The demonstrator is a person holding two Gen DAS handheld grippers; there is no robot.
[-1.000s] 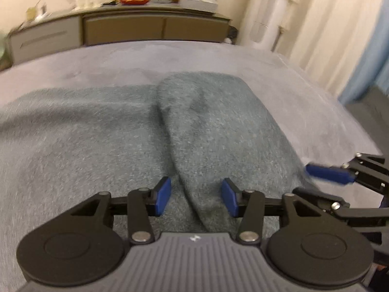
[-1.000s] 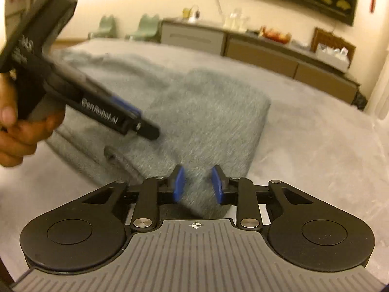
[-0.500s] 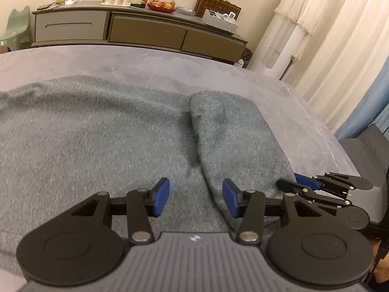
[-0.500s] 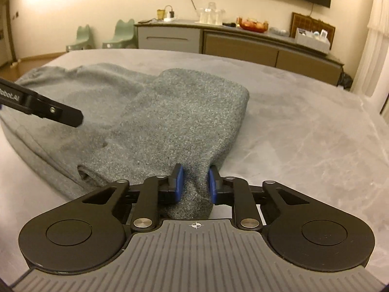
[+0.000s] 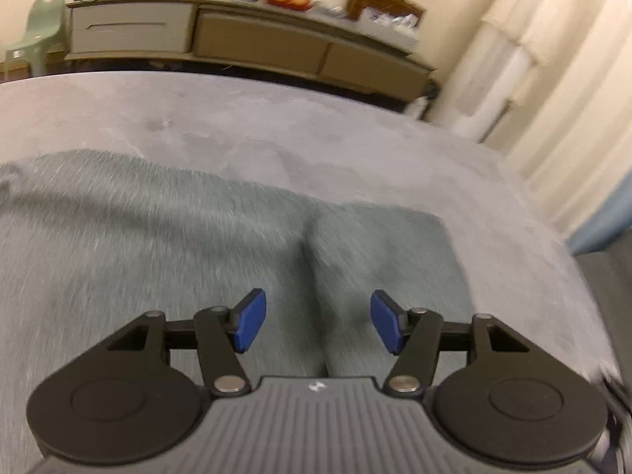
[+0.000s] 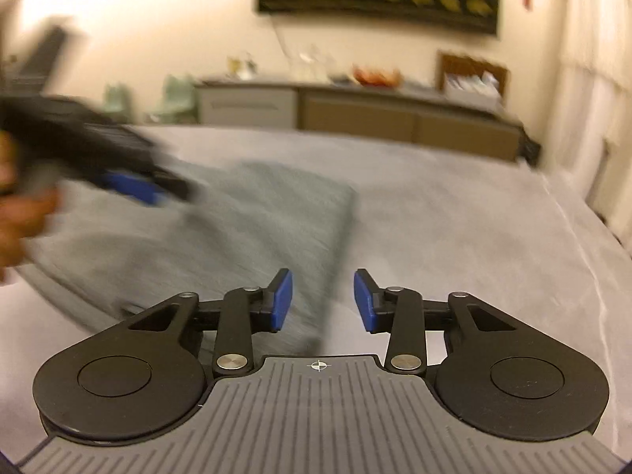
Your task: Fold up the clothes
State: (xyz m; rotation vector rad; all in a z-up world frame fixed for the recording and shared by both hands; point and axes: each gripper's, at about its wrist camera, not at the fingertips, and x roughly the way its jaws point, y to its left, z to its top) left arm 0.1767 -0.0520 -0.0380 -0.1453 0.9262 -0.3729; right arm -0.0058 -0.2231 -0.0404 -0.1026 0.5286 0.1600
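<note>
garment [image 5: 158, 245]: fuzzy grey knit | table [image 5: 237, 118]: matt grey, marbled

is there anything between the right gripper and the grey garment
Nothing visible. The right gripper hangs with open jaws just over the near edge of the grey fleecy garment, with only bare pale grey tabletop beside it. The left gripper hovers further left, out of that path.

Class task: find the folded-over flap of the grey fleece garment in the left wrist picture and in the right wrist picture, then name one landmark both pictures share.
Left wrist view: the folded-over flap of the grey fleece garment lies right of centre, just beyond the open left gripper.
Right wrist view: the flap lies left of centre, ahead of the open right gripper.
Shared landmark: the long low sideboard with grey and brown fronts against the far wall.
</note>
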